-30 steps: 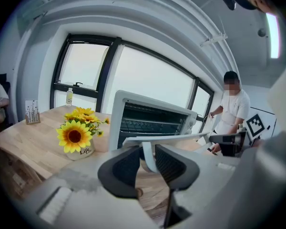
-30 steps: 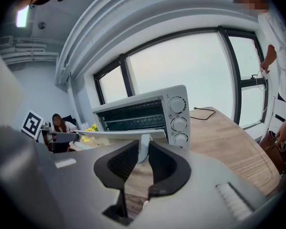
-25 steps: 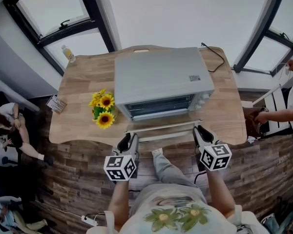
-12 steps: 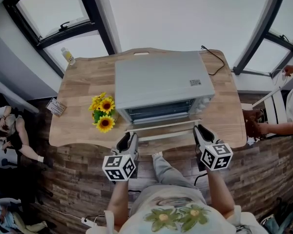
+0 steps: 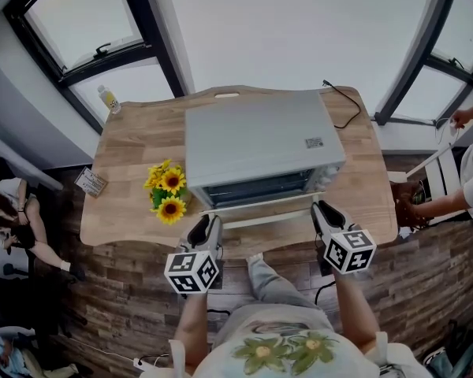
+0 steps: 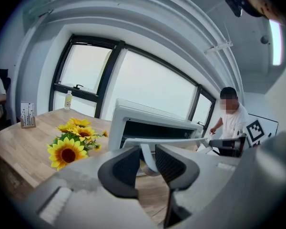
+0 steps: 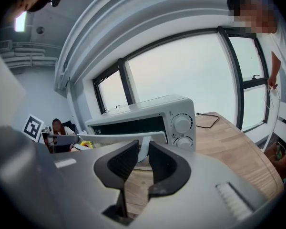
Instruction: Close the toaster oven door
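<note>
The toaster oven [image 5: 256,136] sits mid-desk [image 5: 126,152], its door [image 5: 260,204] hanging ajar toward the near edge. The fingers of the left gripper [image 5: 209,224] and right gripper [image 5: 325,211] are clamped on the ends of the handle [image 5: 268,217]. Raise both evenly along the hinge arc until the door seats.

floor [image 5: 118,290]: dark wood planks | windows [image 5: 87,30]: black-framed — bright | wall [image 5: 299,30]: pale grey | table [image 5: 126,140]: light wood

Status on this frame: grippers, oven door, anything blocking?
Left gripper and right gripper shut on door handle, opposite ends. Toaster oven door partly open. Sunflowers sit beside it, not in the door's path.
</note>
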`<state>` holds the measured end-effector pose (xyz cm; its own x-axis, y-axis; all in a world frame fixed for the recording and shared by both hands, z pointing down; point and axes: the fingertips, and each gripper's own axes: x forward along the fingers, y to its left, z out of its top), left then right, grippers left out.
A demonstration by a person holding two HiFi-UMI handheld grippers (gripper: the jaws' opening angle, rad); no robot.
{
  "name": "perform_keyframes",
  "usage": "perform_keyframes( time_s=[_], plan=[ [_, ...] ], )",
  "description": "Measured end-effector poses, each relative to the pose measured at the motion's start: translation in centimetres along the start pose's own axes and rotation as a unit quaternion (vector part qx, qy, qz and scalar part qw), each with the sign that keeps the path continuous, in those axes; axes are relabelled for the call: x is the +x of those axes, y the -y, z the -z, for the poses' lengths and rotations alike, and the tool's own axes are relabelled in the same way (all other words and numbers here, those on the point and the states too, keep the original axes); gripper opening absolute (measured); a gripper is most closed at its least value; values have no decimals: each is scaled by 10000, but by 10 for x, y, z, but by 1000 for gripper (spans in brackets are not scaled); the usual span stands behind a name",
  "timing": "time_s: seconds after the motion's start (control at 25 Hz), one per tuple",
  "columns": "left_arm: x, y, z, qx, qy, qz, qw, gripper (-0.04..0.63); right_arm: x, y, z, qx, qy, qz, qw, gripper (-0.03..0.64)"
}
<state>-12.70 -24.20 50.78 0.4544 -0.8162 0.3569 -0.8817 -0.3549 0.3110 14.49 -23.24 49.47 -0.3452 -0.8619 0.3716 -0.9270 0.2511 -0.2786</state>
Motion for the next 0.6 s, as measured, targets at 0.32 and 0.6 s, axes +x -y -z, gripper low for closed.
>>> perform_keyframes(
  time_s=[0.32, 0.6],
  plan=[
    [10, -4, -17, -22, 137, 6, 9999, 115, 11, 2, -16, 96, 77, -34, 9999, 72],
    [19, -7, -27, -44, 203, 12, 9998, 115, 22, 4, -26, 179, 70, -57, 9998, 72]
  ],
)
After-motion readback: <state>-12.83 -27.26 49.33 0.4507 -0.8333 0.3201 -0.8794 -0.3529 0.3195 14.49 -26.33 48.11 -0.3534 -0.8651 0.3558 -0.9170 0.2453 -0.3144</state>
